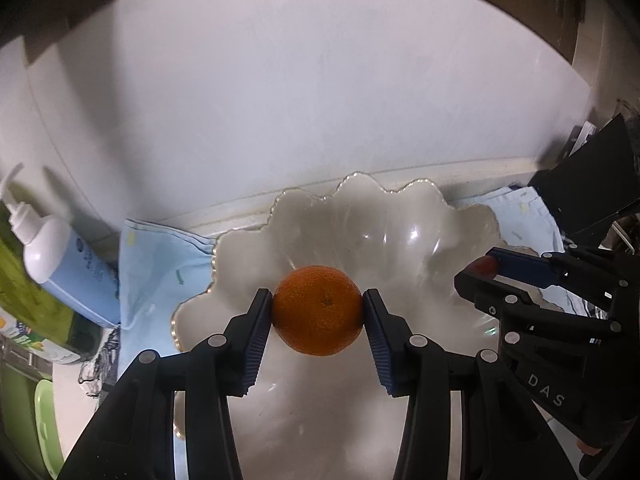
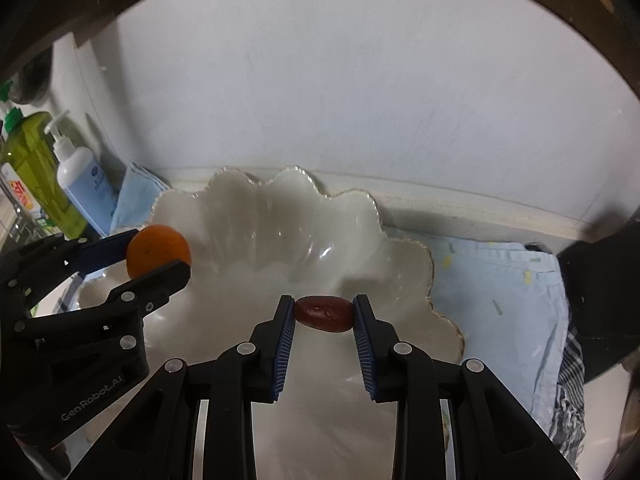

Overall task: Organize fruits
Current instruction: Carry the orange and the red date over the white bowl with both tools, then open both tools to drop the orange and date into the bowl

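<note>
Holding a mandarin orange (image 1: 318,310) at its widest girth, the left gripper (image 1: 318,312) has its blue ribbed pads pressed on both sides of the fruit, which hangs above the white scalloped bowl (image 1: 400,216). The right gripper (image 2: 323,314) is clamped end to end on a red date (image 2: 323,314), also over the bowl, toward its 5 o'clock rim in the right wrist view.

The mandarin looks light and slightly soft, with a dimpled skin that should grip well; across the middle seems the sound place to hold it, without squeezing hard. The date is small, smooth and likely firm (an end-to-end hold could let it pivot or pop out). The bowl looks like glazed ceramic or glass with a thin gold-edged rim, so probably fragile; fruit is best lowered, not dropped.

Beneath the bowl lies a pale blue cloth (image 2: 500,280) on the counter, against a white wall (image 1: 320,80). At 9 o'clock stand a pump bottle (image 2: 82,184) and a green bottle (image 2: 36,160).
</note>
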Tool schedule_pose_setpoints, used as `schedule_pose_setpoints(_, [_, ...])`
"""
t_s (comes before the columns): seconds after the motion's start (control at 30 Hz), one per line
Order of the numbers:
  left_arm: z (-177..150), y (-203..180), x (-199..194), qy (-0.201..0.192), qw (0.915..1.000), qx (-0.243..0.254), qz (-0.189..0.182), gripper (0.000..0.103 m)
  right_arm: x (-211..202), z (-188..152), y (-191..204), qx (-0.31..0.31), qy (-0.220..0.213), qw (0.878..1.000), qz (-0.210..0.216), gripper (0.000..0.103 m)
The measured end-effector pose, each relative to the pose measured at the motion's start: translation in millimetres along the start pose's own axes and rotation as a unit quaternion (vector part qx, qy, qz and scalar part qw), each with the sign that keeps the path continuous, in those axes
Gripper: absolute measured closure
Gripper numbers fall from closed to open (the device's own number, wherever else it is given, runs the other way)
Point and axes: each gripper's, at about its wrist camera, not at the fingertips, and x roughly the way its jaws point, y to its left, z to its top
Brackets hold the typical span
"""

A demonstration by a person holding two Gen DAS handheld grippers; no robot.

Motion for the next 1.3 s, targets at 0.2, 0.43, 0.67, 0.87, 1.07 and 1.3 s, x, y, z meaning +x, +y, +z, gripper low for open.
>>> schedule_pose_setpoints(0.2, [3,5,19,0.038,0.9991,-0.016,-0.007,0.057,16,2,-3,0.009,0.030,1.000,0.003,0.072])
schedule_pose_setpoints(0.43, [6,4,15,0.029,0.9993,-0.015,0.016,0.031,18,-2,-11,0.028,0.030,0.999,-0.011,0.045])
schedule_pose_setpoints(0.67, [7,6,-12,-0.003,0.9987,-0.015,0.049,0.022,-7,-9,-18,0.038,0.005,0.998,-0.040,0.035])
schedule_pose_setpoints(0.87, [-1,5,-42,-0.037,0.9969,-0.010,0.069,0.015,-43,-16,-15,0.037,-0.034,0.997,-0.061,0.027])
schedule_pose_setpoints(1.07, [-21,2,-89,-0.087,0.9923,-0.022,0.085,0.004,-89,-26,-11,0.038,-0.080,0.994,-0.069,0.022])
schedule_pose_setpoints(1.3, [-49,0,-149,-0.146,0.9841,-0.025,0.098,0.000,-135,-51,-1,0.042,-0.126,0.988,-0.073,0.019])
